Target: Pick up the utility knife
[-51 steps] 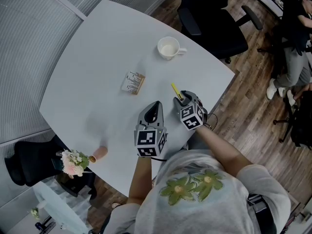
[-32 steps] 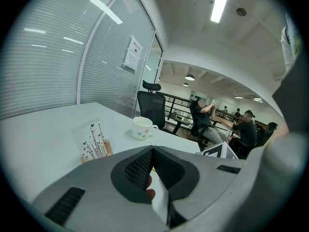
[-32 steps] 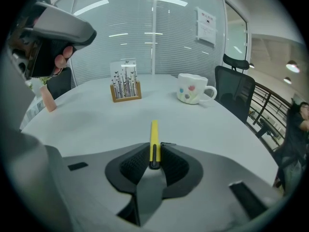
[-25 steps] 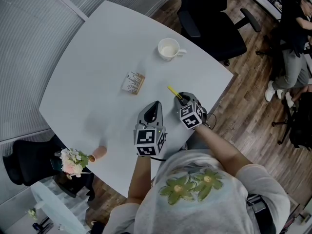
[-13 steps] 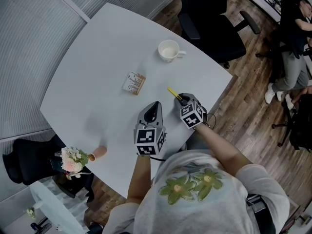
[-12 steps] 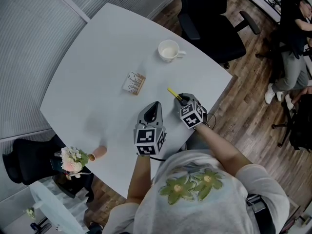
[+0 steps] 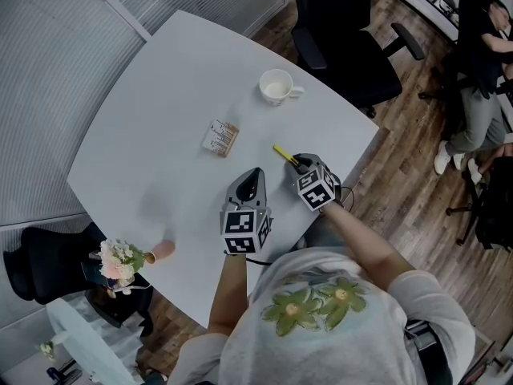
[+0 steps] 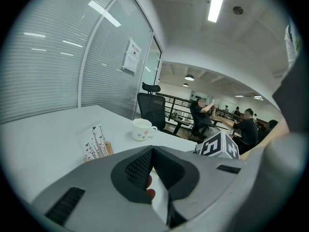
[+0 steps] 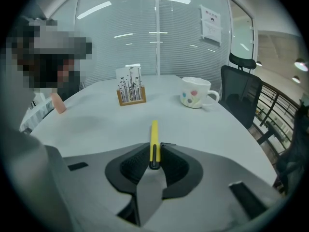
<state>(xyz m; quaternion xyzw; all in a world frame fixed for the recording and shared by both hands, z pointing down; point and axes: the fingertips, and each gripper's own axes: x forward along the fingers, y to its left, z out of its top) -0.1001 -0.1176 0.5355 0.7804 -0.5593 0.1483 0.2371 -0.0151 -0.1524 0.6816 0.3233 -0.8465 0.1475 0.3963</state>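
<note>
The utility knife (image 9: 154,138) is slim and yellow, and it sits clamped between the dark pads of my right gripper (image 9: 154,152). Its front half sticks out past the jaws over the white table (image 9: 96,124). In the head view the knife (image 7: 281,152) points up and left from the right gripper (image 7: 296,164), near the table's right edge. My left gripper (image 7: 255,173) hovers just left of it with its jaws together and nothing held. In the left gripper view, the left gripper (image 8: 152,152) has its pads meeting at the tips.
A white cup (image 7: 276,87) stands at the far side of the table (image 7: 160,95), and a small card holder (image 7: 220,137) is in the middle. A pink vase (image 7: 163,251) with flowers sits at the near left edge. A black office chair (image 7: 345,30) stands beyond the table.
The knife's free end has swung slightly to the left in the right gripper's hold. The left gripper has stayed where it was.
</note>
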